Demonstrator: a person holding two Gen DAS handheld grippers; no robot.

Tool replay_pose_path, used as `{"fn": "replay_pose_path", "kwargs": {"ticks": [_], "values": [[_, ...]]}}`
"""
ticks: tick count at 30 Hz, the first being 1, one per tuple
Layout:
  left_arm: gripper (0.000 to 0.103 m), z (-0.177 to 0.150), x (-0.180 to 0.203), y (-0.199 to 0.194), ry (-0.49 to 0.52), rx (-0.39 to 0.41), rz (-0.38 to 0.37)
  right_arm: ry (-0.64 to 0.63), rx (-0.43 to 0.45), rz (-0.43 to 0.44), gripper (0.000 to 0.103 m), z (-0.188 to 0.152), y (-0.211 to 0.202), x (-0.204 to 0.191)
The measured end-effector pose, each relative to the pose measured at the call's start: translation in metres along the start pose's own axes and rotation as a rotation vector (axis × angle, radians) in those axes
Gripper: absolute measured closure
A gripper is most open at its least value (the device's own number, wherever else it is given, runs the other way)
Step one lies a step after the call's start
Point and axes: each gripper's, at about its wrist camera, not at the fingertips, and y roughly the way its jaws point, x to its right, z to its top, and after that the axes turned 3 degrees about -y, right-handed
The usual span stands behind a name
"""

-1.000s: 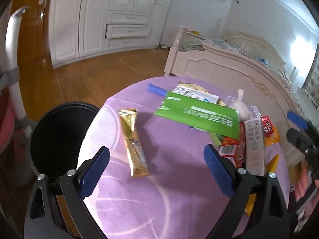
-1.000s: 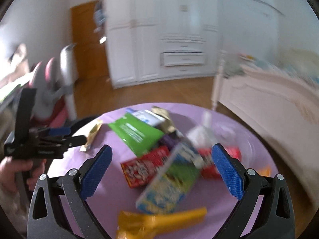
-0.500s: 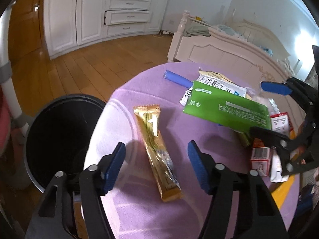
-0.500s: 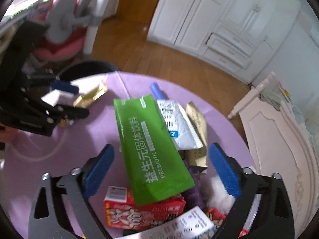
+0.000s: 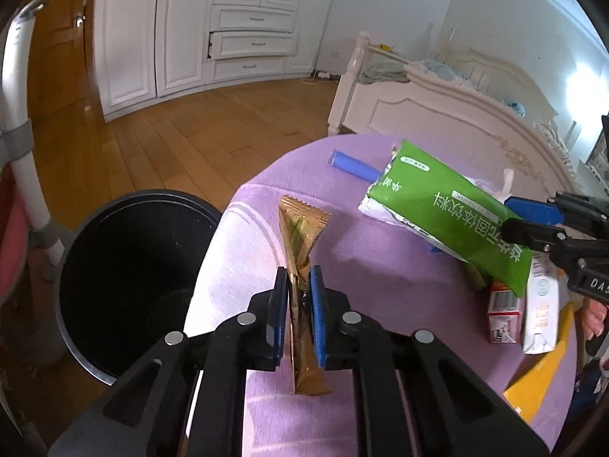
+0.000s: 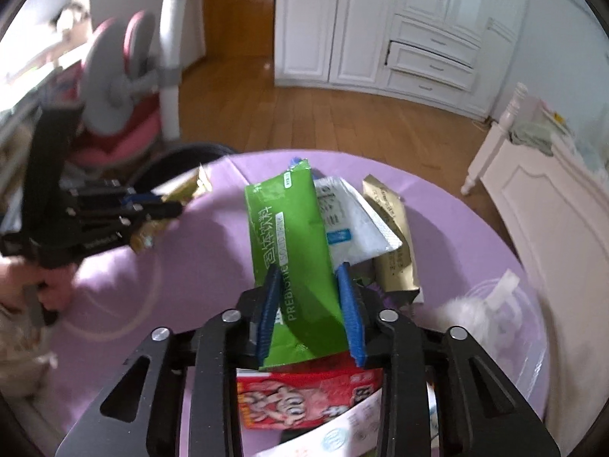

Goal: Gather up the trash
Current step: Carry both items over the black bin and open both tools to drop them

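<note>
A long gold snack wrapper [image 5: 300,228] lies on the purple round table [image 5: 380,278], near its left edge. My left gripper [image 5: 298,278] is shut on the wrapper's middle; it also shows in the right wrist view as the left gripper [image 6: 163,205]. A green drink pouch [image 6: 289,228] lies on top of the pile of packets. My right gripper [image 6: 307,270] has its jaws closing on the pouch's near end, and the pouch buckles between the pads. A black trash bin [image 5: 125,266] stands open on the floor just left of the table.
Under and beside the pouch lie a red snack box [image 6: 304,400], a white sachet [image 6: 350,224], a gold sachet [image 6: 392,236], a blue tube [image 5: 354,165] and a clear plastic bag [image 6: 495,304]. A white bed [image 5: 437,114] stands behind the table, a pink chair [image 6: 114,114] at the left.
Both grippers went from wide open to closed. The left came down over the gold wrapper and pinched it. The right swung in over the green pouch and closed around it.
</note>
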Motion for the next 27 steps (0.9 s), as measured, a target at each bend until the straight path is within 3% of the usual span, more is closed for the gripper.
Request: {"fn": "replay_pose_path", "kwargs": {"ticks": [5,10,20,27], "values": [[0.090,0.002,-0.015,-0.026,-0.044,0.058,-0.035,0.073,0.077,0.071,0.077,0.007,-0.024,-0.007],[0.090,0.004,-0.056,-0.046,-0.116,0.102,-0.016,0.099,0.088,0.132,0.078,0.030,-0.017,-0.027],[0.090,0.009,-0.137,-0.049,-0.233,0.128,0.055,0.122,-0.023,0.260,0.078,0.106,0.087,-0.098],[0.090,0.007,-0.168,-0.028,-0.273,0.095,0.077,0.124,-0.116,0.262,0.078,0.139,0.155,-0.133]]}}
